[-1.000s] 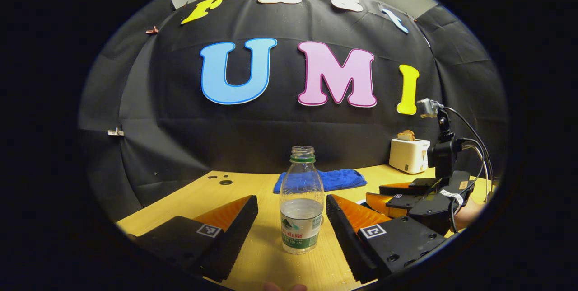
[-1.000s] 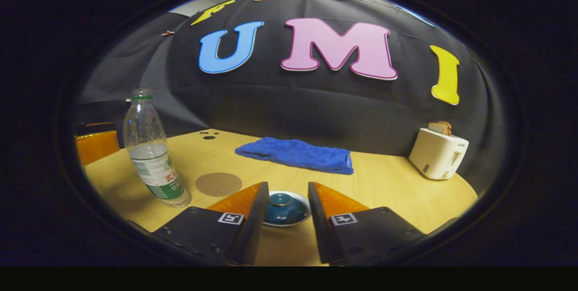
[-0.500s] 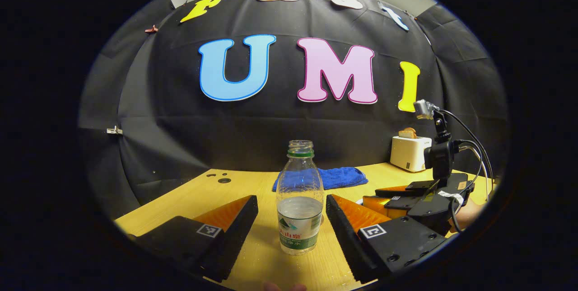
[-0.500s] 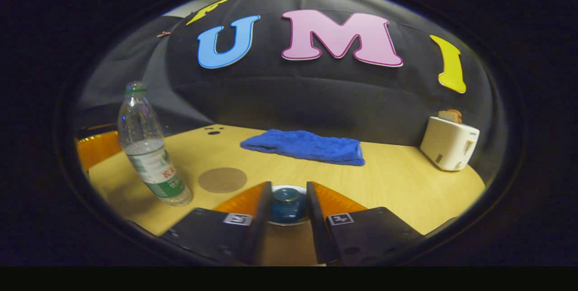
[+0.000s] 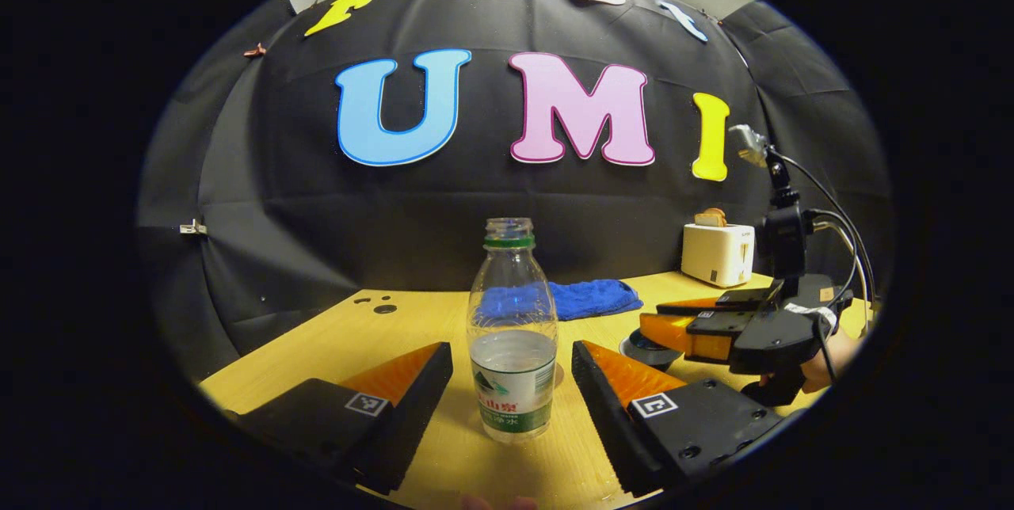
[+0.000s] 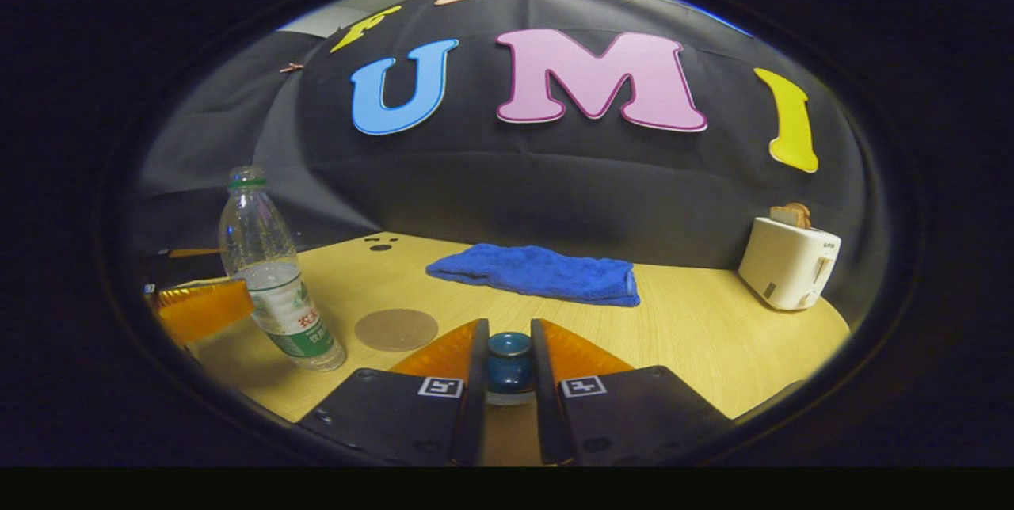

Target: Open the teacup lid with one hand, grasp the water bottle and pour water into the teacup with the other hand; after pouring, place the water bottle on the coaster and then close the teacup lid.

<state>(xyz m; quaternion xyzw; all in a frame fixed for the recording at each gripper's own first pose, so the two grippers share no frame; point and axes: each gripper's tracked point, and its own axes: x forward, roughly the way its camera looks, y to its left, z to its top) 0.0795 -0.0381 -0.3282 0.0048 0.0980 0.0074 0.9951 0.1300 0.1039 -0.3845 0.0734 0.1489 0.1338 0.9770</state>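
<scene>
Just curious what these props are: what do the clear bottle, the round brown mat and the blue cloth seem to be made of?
Clear water bottle: see-through, glossy, likely thin plastic. Round brown coaster: flat, matte, perhaps cork. Blue cloth: nubbly, folded, looks like terry towelling.

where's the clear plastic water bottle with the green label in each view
Left gripper view: the clear plastic water bottle with the green label stands at centre bottom, upright between the left gripper's open fingers.
Right gripper view: the bottle stands at far left, left of the round brown coaster.
Shared landmark: the blue towel behind it on the wooden table.
</scene>
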